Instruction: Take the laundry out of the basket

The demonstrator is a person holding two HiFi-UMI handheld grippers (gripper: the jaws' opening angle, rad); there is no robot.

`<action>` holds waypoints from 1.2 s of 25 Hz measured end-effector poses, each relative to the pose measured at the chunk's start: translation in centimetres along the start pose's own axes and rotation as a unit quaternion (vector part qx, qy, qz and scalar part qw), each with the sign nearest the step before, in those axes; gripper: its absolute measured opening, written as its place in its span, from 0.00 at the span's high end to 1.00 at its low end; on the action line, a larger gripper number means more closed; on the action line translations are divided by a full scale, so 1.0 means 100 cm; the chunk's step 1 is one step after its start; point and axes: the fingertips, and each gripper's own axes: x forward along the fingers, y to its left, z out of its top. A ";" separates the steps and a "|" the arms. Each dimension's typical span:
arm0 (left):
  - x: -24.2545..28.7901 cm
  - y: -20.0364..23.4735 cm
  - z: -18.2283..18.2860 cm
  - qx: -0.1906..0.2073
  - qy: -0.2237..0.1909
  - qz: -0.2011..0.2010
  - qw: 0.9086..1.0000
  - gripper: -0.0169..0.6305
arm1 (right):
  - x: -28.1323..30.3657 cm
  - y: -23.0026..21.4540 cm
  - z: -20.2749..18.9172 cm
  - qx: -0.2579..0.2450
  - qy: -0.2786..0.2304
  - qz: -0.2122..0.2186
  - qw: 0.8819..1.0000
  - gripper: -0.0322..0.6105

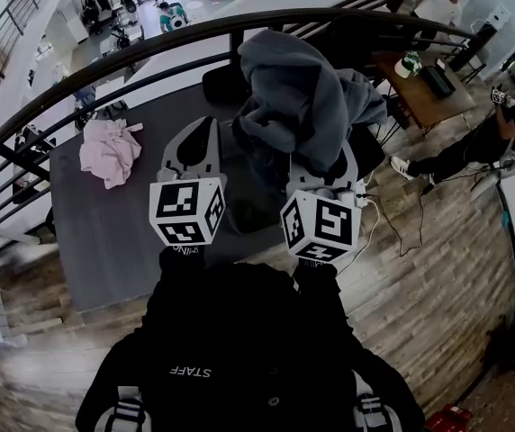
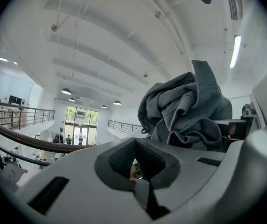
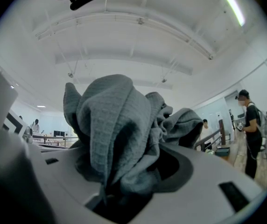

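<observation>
A bulky grey garment (image 1: pixel 298 88) hangs bunched up over the dark table (image 1: pixel 104 232), in front of the black railing. My right gripper (image 1: pixel 328 167) is shut on the garment's lower folds; cloth fills its jaws and hides the tips in the right gripper view, where the grey garment (image 3: pixel 115 120) rises above the right gripper (image 3: pixel 138 171). My left gripper (image 1: pixel 203 129) stands beside it to the left, shut and holding nothing; in its own view the left gripper (image 2: pixel 136 143) shows the grey garment (image 2: pixel 189 106) to the right. A dark, basket-like shape (image 1: pixel 256 207) lies under the garment, unclear.
A pink garment (image 1: pixel 109 149) lies crumpled on the table's left part. A curved black railing (image 1: pixel 149 48) runs just beyond the table. Cables (image 1: pixel 393 232) trail over the wooden floor at right, where a person (image 1: pixel 501 133) sits near a brown desk (image 1: pixel 420 88).
</observation>
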 end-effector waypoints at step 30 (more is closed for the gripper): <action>-0.001 0.006 -0.004 0.001 0.003 0.009 1.000 0.97 | 0.004 0.008 0.000 -0.014 -0.001 0.012 1.000 0.56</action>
